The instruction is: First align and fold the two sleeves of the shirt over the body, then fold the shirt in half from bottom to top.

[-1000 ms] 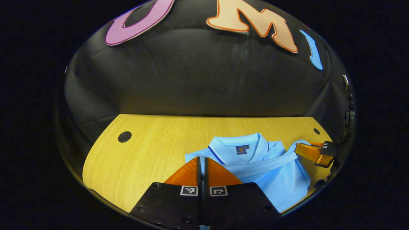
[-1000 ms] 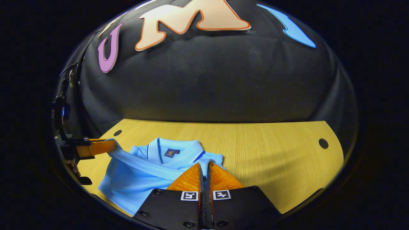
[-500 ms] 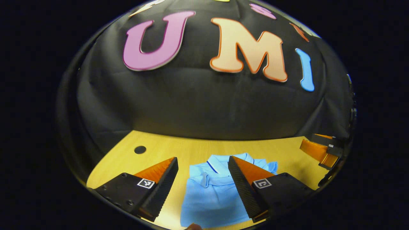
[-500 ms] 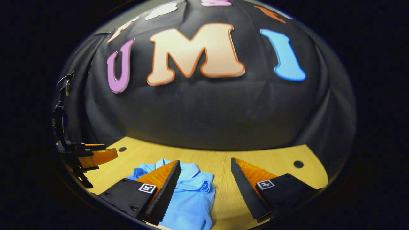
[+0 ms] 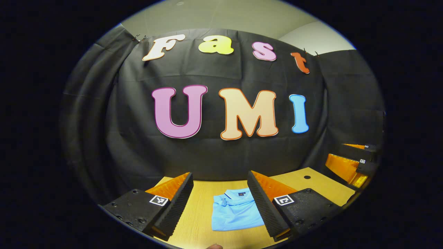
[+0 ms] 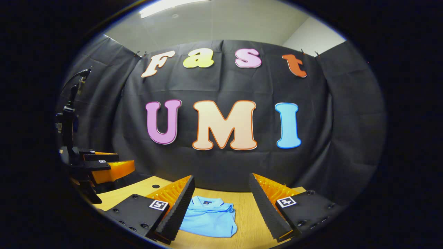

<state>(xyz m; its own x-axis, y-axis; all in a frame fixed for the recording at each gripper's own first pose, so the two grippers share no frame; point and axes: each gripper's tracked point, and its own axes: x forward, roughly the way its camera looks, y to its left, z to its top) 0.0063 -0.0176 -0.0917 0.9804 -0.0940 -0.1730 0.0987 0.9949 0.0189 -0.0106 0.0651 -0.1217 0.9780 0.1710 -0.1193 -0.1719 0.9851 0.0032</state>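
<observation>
Left gripper view: left tongs (image 5: 220,202) spread wide apart, empty, raised above the table (image 5: 193,221). Folded shirt (image 5: 235,214) lies flat on table between the fingers, collar toward 12 o'clock. Right tongs (image 5: 349,162) at approx. 3 o'clock, clear of shirt.

Right gripper view: right tongs (image 6: 221,204) likewise released, nothing gripped. Shirt (image 6: 209,218) on table (image 6: 247,221) at 6 o'clock, nearer the left-hand finger. Left tongs (image 6: 107,166) at 9 o'clock, well apart from shirt.

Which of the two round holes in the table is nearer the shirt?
Cannot rank them. One hole lies right of the shirt in the left gripper view; another lies left in the right gripper view.
</observation>
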